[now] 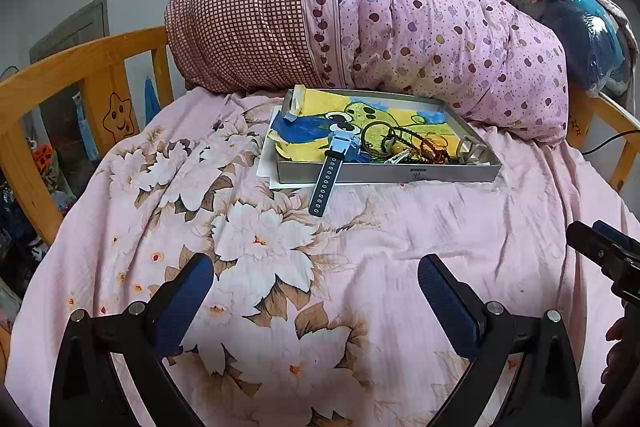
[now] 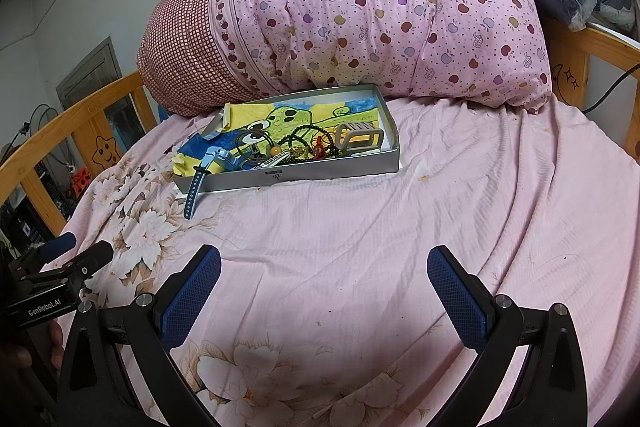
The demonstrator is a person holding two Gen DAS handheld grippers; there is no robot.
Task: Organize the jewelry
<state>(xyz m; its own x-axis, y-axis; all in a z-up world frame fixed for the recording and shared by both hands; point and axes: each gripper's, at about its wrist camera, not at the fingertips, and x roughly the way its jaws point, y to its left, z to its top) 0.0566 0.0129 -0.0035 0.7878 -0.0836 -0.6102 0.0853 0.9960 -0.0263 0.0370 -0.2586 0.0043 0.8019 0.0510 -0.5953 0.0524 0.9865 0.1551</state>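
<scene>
Two grippers, left point(image 1: 316, 291) and right point(image 2: 324, 287), are held wide open, empty. Watch point(image 1: 334, 163) is draped over tray point(image 1: 400, 173) rim ahead, strap pointing back, seemingly nearer the left.

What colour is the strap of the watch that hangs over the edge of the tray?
The watch strap is dark grey-blue with small holes; the left wrist view shows it best.

Left tool point(image 1: 316, 277) spread wide above bedsheet point(image 1: 280, 267), watch point(image 1: 334, 163) draped over tray point(image 1: 384, 173) rim
</scene>
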